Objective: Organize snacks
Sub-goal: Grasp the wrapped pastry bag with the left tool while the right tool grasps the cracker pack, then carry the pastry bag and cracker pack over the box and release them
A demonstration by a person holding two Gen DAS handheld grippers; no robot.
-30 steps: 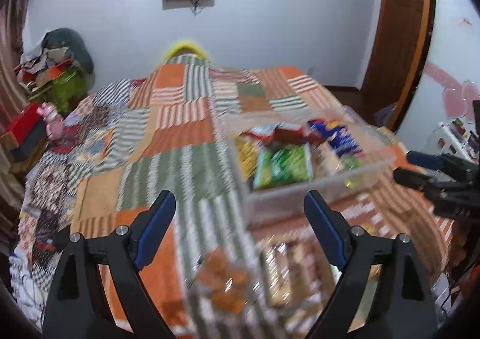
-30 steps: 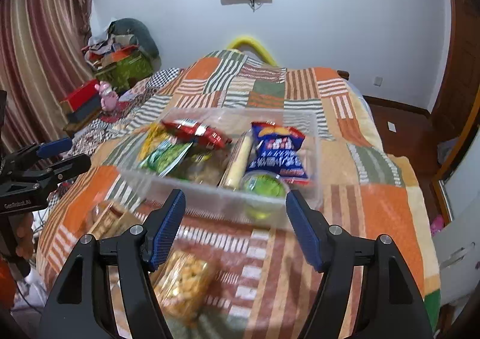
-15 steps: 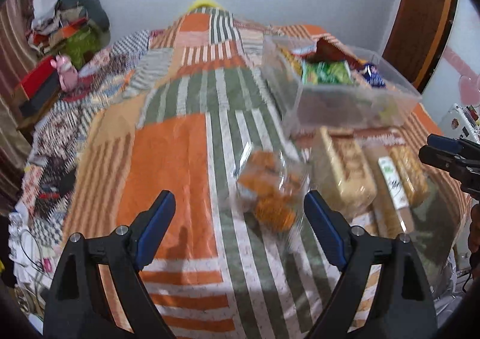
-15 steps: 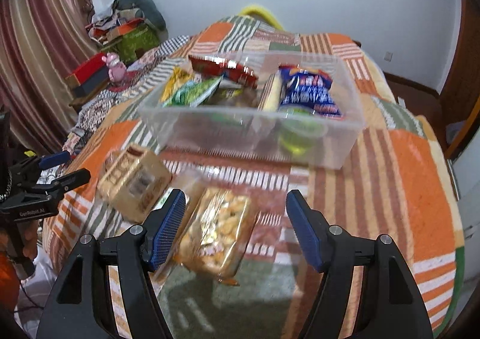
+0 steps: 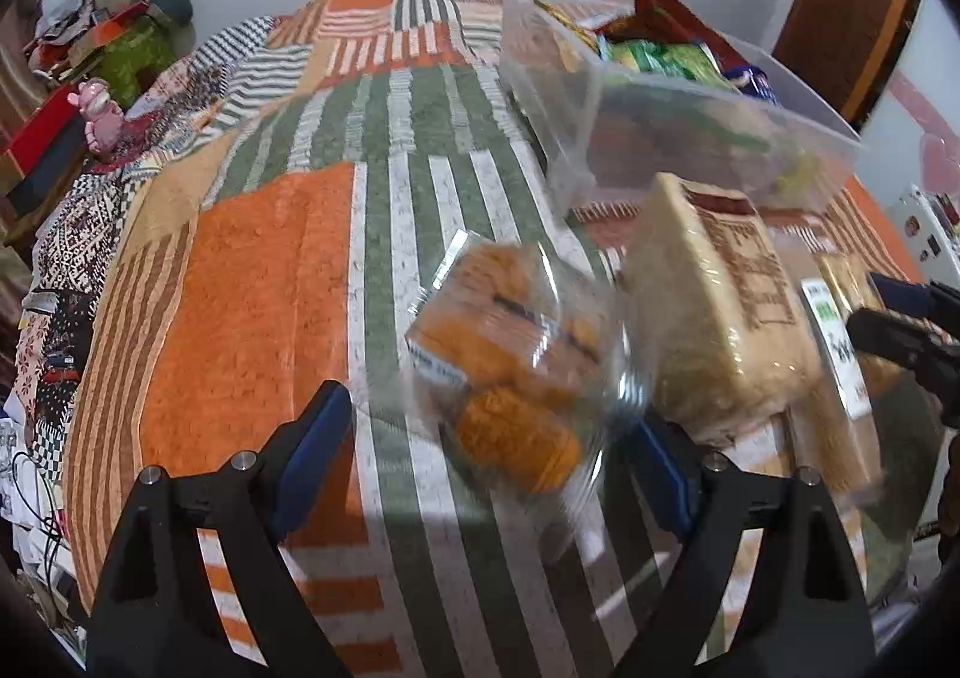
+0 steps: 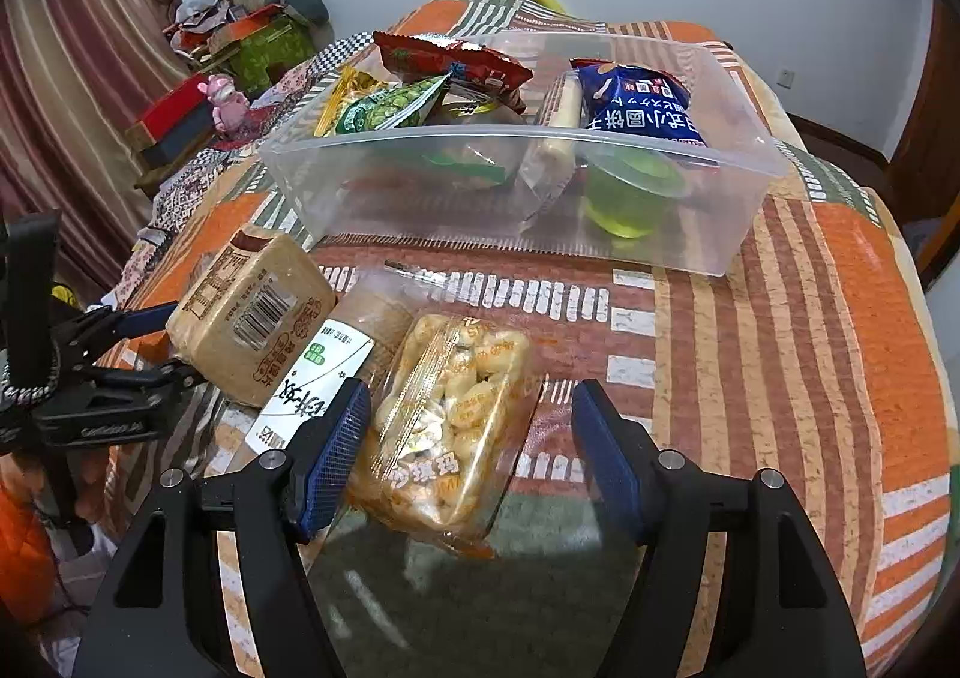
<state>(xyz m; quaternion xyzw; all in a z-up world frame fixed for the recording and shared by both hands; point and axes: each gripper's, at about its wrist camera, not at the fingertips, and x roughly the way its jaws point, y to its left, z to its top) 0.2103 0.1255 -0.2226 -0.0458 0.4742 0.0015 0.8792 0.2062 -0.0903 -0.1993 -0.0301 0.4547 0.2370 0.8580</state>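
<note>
A clear bag of orange snack pieces (image 5: pixel 504 360) lies on the striped quilt (image 5: pixel 252 318) between the fingers of my left gripper (image 5: pixel 489 456), which is open and not pressing on it. A beige block pack (image 5: pixel 714 318) lies just right of the bag. My right gripper (image 6: pixel 471 456) is open around a clear pack of pale puffed snacks (image 6: pixel 450 414); its left pad is close to the pack and its right pad is apart from it. Behind stands the clear plastic bin (image 6: pixel 522 234) with several snack packs inside.
A long pack with a white label (image 6: pixel 324 372) lies between the beige block pack (image 6: pixel 252 312) and the puffed snacks. My left gripper (image 6: pixel 162 342) shows at the left edge, my right gripper (image 5: pixel 870 306) at the right edge. Clutter and a curtain (image 6: pixel 78 78) line the far left.
Both grippers have come down and tipped toward the quilt. The orange bag and the puffed-snack pack now lie between their fingers. Neither jaw opening has changed.
</note>
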